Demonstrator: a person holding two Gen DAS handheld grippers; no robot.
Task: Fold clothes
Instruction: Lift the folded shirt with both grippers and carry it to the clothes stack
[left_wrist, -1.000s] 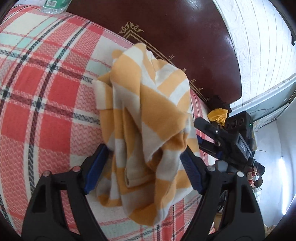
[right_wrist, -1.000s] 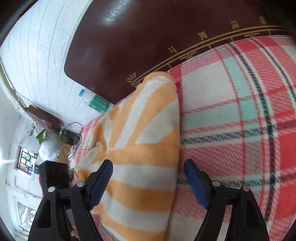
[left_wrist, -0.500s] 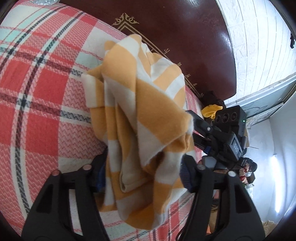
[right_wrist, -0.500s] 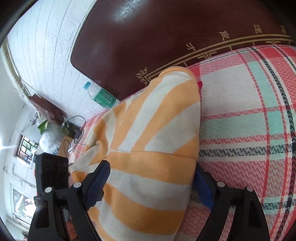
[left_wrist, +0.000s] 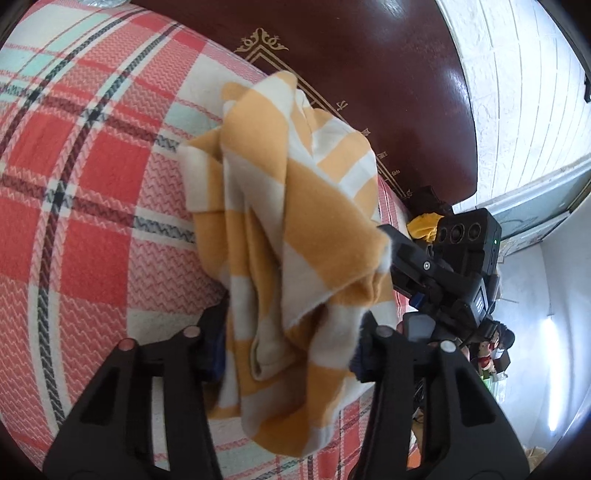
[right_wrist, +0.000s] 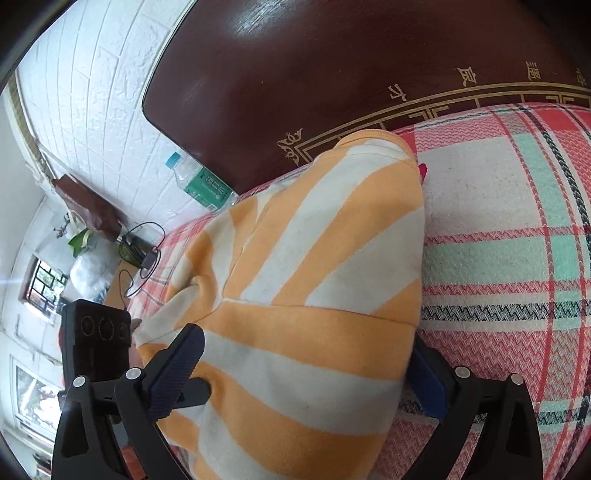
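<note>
Bare plaid blanket (left_wrist: 92, 206) open to left of striped garment (left_wrist: 295, 229). Dark headboard (left_wrist: 369, 66) blocks far side, just behind garment. Right gripper (left_wrist: 391, 258) crowds garment's right flank. Water bottle (right_wrist: 201, 184) lies at blanket's far corner against headboard.

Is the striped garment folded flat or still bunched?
Bunched: the striped garment sits in a crumpled heap with loose, uneven layers on the plaid blanket.
</note>
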